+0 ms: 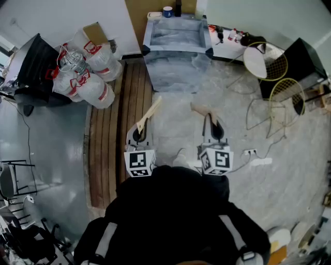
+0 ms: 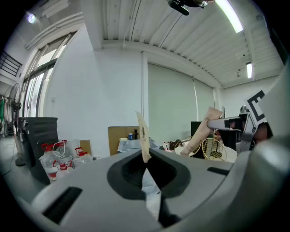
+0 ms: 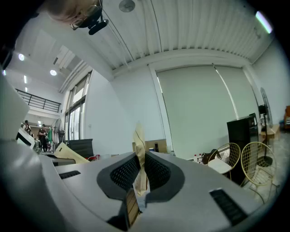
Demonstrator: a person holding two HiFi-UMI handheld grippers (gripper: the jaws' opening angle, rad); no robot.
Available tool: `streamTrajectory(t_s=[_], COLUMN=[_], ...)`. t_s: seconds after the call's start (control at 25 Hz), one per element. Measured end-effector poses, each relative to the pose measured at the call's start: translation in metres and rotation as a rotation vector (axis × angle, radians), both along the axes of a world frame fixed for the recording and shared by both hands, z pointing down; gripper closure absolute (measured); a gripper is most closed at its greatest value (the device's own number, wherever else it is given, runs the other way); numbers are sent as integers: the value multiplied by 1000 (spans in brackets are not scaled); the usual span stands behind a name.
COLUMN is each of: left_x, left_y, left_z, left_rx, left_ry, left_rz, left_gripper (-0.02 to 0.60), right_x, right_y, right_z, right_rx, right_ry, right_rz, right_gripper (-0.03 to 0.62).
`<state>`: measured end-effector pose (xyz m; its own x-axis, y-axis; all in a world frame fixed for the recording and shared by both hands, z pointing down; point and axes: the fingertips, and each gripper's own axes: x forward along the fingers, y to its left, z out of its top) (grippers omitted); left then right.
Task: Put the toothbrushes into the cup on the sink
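Observation:
I stand a few steps back from the grey marbled sink [image 1: 177, 62]. A small blue cup [image 1: 167, 11] sits on its far rim. My left gripper [image 1: 138, 135] is shut on a flat tan toothbrush pack [image 1: 149, 115] that slants up and right. The right gripper [image 1: 213, 129] is shut on a second tan toothbrush pack [image 1: 199, 109]. In the left gripper view, my left gripper [image 2: 146, 156] pinches its pack [image 2: 143, 138], with the cup [image 2: 130, 136] far ahead. In the right gripper view, the right gripper [image 3: 139, 168] squeezes its pack [image 3: 139, 156] upright.
Several big water bottles [image 1: 85, 70] lie at the left beside a black bin [image 1: 33, 67]. A strip of wooden decking [image 1: 111, 140] runs toward the sink's left. Wire chairs [image 1: 271, 64] stand at the right, with a power strip [image 1: 258, 161] and cable on the floor.

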<state>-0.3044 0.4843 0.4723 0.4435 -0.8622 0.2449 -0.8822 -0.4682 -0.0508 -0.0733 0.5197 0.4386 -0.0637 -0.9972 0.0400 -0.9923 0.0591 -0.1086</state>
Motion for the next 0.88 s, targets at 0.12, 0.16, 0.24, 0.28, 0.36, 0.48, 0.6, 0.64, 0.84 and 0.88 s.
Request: streamTrajectory(t_s=[0.12,0.16,0.24,0.28,0.36,0.48,0.6,0.64,0.84,0.88], left_x=[19,26,40,47,58,75,88,90,96,99], left_y=[-3,-5,-11,-15,-22,-27,-30,-31,-45,-48], left_z=[-2,-2,-2,-2,-2,-4,-9,-10,-3,-1], left_rx=[-3,-4,-5,-4,-1,5,17,20,6,4], left_ry=[-6,-7,-8,-9,-11,-12,-23,-25,-15,-13], left_rz=[-2,-3,-5,-6,-8,-12,-10,-9,-16,-13], left_gripper=[578,578,578,578,578,578,578,578,578,578], right_x=[20,27,43,50,63,79,91,94,107,109], right_y=[-4,-6,-12,-16,-21,-28,-33,-34,-37,-37], right_z=[1,2,2,2,3,2,-4,-5,0,2], right_rx=[-8,-10,-8,-6,1,15,31,36,24,22], right_ry=[-15,-19,-31,-44,-73,-88,-85,-85,-110,-106], right_rz=[-4,-5,-3,-1,-1,-11,-13,-10,21,23], right_gripper=[560,560,560,560,560,560,560,560,560,560])
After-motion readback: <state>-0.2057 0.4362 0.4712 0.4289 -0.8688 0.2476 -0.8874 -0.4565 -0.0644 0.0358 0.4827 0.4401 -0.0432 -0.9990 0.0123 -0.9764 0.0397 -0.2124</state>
